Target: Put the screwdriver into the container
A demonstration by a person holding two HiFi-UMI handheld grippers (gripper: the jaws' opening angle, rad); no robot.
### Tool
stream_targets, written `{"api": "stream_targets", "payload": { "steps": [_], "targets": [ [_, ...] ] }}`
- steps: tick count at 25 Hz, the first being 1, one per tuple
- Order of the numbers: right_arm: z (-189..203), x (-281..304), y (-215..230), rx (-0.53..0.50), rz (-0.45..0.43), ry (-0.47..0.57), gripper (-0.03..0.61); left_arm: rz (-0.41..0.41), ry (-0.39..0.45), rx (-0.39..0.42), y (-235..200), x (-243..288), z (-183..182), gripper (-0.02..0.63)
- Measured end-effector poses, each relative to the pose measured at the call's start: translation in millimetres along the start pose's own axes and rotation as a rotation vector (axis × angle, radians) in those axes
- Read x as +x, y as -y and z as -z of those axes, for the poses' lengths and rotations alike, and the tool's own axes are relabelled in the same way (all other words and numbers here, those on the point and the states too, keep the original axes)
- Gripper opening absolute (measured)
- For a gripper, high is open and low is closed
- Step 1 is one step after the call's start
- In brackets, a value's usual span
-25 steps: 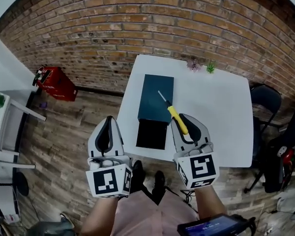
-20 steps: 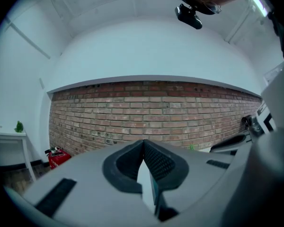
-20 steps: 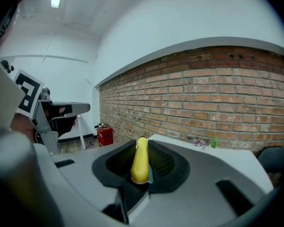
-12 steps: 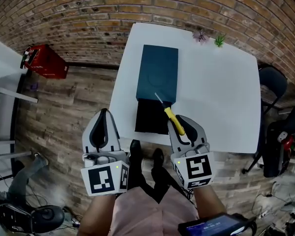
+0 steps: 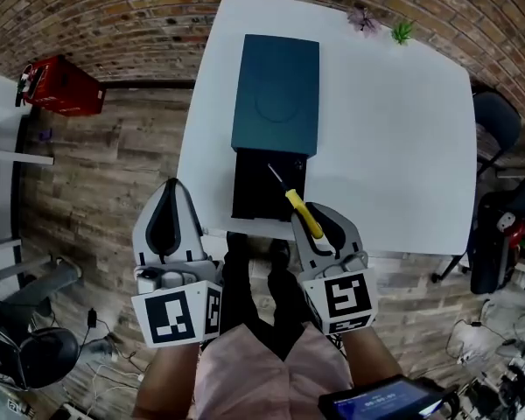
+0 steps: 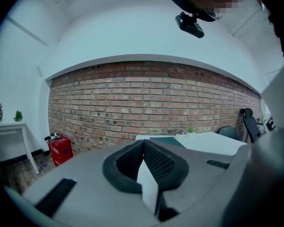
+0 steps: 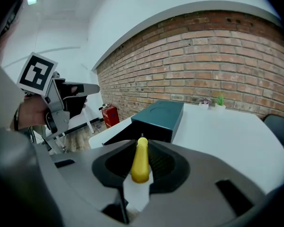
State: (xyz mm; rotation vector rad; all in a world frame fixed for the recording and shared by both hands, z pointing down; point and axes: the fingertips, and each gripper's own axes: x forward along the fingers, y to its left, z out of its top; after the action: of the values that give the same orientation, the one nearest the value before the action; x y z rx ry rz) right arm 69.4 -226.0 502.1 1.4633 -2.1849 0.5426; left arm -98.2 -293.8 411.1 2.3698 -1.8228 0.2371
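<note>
A yellow-handled screwdriver [image 5: 302,213] is clamped in my right gripper [image 5: 320,217], which is shut on the handle. Its metal shaft points away from me, with the tip over the black open compartment [image 5: 255,191] of the teal container [image 5: 276,94]. In the right gripper view the handle [image 7: 141,159] sticks up between the pads, with the container [image 7: 159,115] ahead on the white table [image 7: 227,131]. My left gripper [image 5: 169,187] is shut with nothing in it, left of the table's near corner over the floor. The left gripper view shows its pads [image 6: 154,161] pressed together.
A red box [image 5: 59,86] stands on the wood floor by the brick wall. Small plants [image 5: 402,31] sit at the table's far right corner. A black chair [image 5: 499,121] stands right of the table, and a white stand [image 6: 9,136] at far left. The person's legs are below the near edge.
The right gripper and screwdriver have drawn back toward me: the tip was over the teal lid and now lies over the black open compartment. The left gripper came back alongside.
</note>
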Motion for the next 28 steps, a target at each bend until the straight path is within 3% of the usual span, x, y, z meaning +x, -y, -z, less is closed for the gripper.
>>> {"api": "stream_targets", "payload": {
  "steps": [15, 28],
  "targets": [
    [18.5, 56.1, 3.4, 0.010, -0.029, -0.127, 0.083, 0.044, -0.056, -0.010, -9.3, 42.5, 18.1, 0.009],
    [7.1, 78.0, -11.0, -0.039, -0.042, -0.194, 0.091, 0.063, -0.027, 0.004, -19.7, 43.3, -9.9, 0.009]
  ]
}}
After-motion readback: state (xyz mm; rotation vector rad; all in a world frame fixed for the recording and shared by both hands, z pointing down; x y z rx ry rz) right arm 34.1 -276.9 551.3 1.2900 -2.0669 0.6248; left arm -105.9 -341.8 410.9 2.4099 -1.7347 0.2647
